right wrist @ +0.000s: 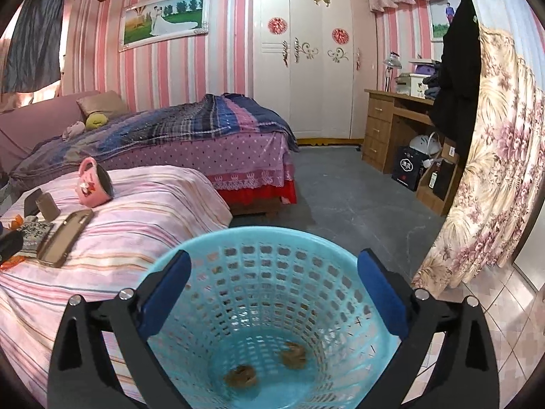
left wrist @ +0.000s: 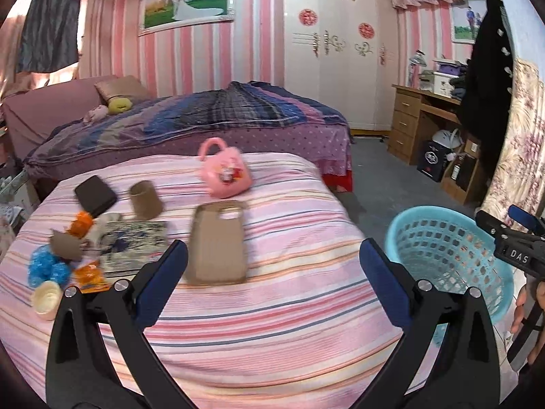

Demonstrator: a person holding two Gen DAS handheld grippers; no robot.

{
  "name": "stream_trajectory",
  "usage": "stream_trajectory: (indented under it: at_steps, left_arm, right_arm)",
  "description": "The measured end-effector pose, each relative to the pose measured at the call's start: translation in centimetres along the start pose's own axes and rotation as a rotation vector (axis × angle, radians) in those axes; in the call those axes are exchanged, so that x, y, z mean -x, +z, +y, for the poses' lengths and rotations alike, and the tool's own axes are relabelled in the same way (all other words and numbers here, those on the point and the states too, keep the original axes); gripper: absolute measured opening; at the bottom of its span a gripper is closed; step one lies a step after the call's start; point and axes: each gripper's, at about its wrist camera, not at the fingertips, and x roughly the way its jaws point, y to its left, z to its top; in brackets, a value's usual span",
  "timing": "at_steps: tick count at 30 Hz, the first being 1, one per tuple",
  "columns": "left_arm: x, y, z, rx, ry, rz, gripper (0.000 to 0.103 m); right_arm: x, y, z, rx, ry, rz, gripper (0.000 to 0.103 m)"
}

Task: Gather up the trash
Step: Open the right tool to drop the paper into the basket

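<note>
striped bedspread under the left gripper, spread wide, gripping nothing. blue basket beside the bedspread, below the right gripper, wide open too, empty. two brown wads at basket bottom, wrappers left on the bedspread.

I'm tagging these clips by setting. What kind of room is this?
Most likely a home bedroom: a bed with a plaid blanket, a white wardrobe and a framed wedding photo on pink striped walls.

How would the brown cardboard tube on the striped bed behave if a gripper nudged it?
The cardboard tube looks hollow and thin-walled, so probably light and easily crushed. It seems to stand on end on soft bedding, so a nudge would likely tip it, then let it roll.
</note>
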Motion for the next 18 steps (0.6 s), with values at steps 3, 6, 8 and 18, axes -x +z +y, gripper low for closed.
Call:
stream_trajectory:
  at_steps: [3,6,8,18]
  left_arm:
    - [0.7,-0.2,2.4,0.001,0.042,-0.008,0.097]
    - [1.4,-0.4,4.8,0.001,0.085,-0.009,0.097]
    - [1.7,-0.6,6.4,0.008,0.105,-0.008,0.097]
    - [2.7,-2.2,14.9,0.089,0.222,-0.001,0.097]
  right_arm:
    - [0.1,0.2,1.6,0.003,0.016,0.001,0.098]
    - [0.0,0.3,3.3,0.020,0.024,0.005,0.098]
    - [-0.1,0.3,4.6,0.037,0.033,0.008,0.098]
    - [0.1,0.2,10.6,0.065,0.088,0.008,0.098]
